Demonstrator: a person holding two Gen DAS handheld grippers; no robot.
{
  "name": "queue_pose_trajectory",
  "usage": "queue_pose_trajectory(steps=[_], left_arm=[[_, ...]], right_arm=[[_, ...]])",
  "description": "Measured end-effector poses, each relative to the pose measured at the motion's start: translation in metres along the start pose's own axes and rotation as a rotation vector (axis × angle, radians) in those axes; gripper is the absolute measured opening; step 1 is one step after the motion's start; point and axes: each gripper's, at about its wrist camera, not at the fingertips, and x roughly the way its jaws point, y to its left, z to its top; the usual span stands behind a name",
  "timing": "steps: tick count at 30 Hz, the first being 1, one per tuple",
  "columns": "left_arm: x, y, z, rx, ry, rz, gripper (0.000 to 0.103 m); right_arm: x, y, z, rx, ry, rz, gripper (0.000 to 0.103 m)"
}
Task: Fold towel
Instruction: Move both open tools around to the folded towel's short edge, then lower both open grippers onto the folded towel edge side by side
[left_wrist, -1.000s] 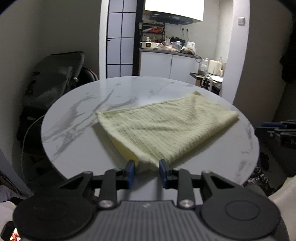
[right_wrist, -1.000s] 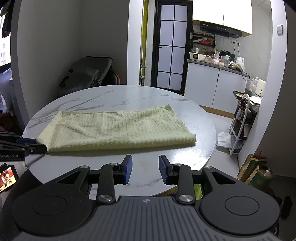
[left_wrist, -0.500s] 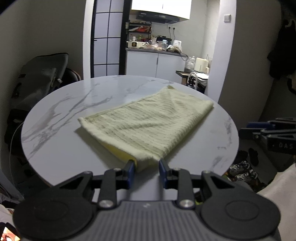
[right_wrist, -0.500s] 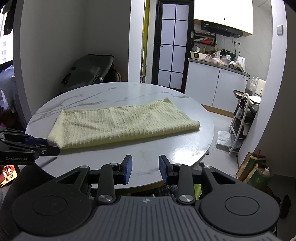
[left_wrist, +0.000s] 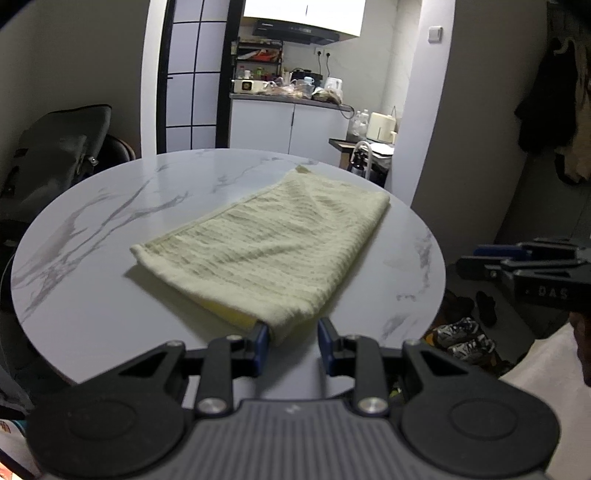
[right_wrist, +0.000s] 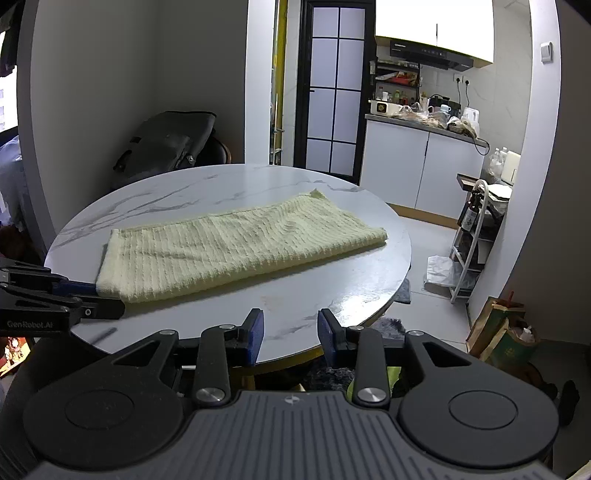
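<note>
Towel (left_wrist: 266, 251): folded, flat on bench (left_wrist: 92, 229). Your left gripper (left_wrist: 291, 332): jaws apart around its near corner. Your right gripper (right_wrist: 290, 330): jaws apart, empty.

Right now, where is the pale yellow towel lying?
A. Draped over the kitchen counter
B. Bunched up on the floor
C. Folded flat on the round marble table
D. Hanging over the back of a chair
C: the towel lies folded in a long flat strip on the round marble table, with one corner by the left gripper at the near edge.
</note>
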Motion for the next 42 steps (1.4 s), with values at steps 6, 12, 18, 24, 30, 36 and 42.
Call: queue_pose_trajectory(steps=[6,12,18,24,30,36,42], left_arm=[[-0.011,0.009,0.001,-0.013,-0.010,0.008,0.030],[-0.020,0.023,-0.007,-0.042,-0.009,0.025,0.031],[-0.028,0.042,-0.014,-0.073,-0.008,0.050,0.031],[-0.034,0.054,-0.015,-0.074,-0.017,0.041,0.039],[-0.034,0.061,-0.014,-0.075,-0.020,0.039,0.040],[-0.034,0.072,-0.013,-0.080,-0.026,0.047,0.041],[-0.034,0.083,-0.012,-0.082,-0.030,0.054,0.047]], right_arm=[[0.002,0.011,0.003,-0.015,0.002,0.024,0.036],[0.004,0.031,0.007,-0.043,0.000,0.052,0.036],[0.009,0.052,0.010,-0.070,0.002,0.088,0.036],[0.014,0.070,0.011,-0.084,0.010,0.117,0.036],[0.016,0.082,0.014,-0.096,0.011,0.132,0.036],[0.020,0.099,0.020,-0.103,0.006,0.158,0.036],[0.029,0.115,0.022,-0.109,0.011,0.178,0.036]])
